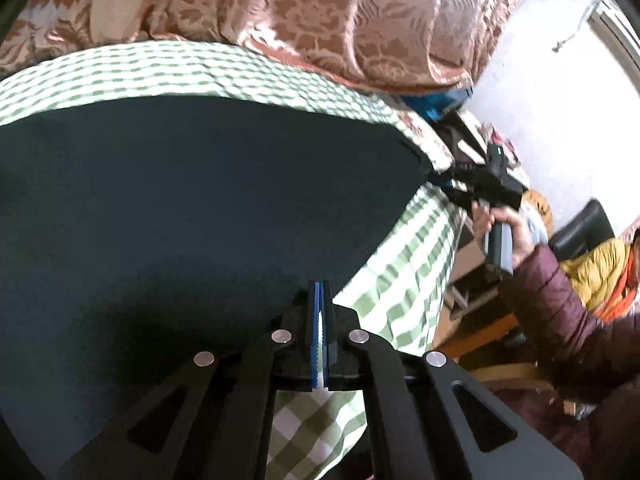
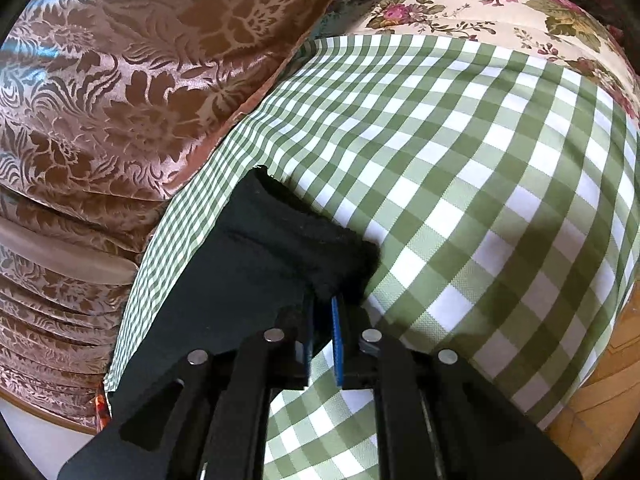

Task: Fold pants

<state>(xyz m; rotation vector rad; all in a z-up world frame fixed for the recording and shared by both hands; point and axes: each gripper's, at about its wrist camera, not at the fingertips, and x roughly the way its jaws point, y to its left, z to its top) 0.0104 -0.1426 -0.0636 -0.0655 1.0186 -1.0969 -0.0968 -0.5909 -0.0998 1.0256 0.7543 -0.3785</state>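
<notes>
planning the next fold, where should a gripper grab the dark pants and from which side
Grip the dark pants at a free edge corner, coming in low from the near side of the green checked cloth. They lie flat, so only edges offer a pinch; the right gripper already bites one corner.

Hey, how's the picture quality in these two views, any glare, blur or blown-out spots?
Left wrist view: the wall at upper right is blown out, the checked sheet smears with motion blur, and the dark pants show almost no detail. Right wrist view: sharper; glare on the shiny brocade cover; fisheye bends the checks.
</notes>
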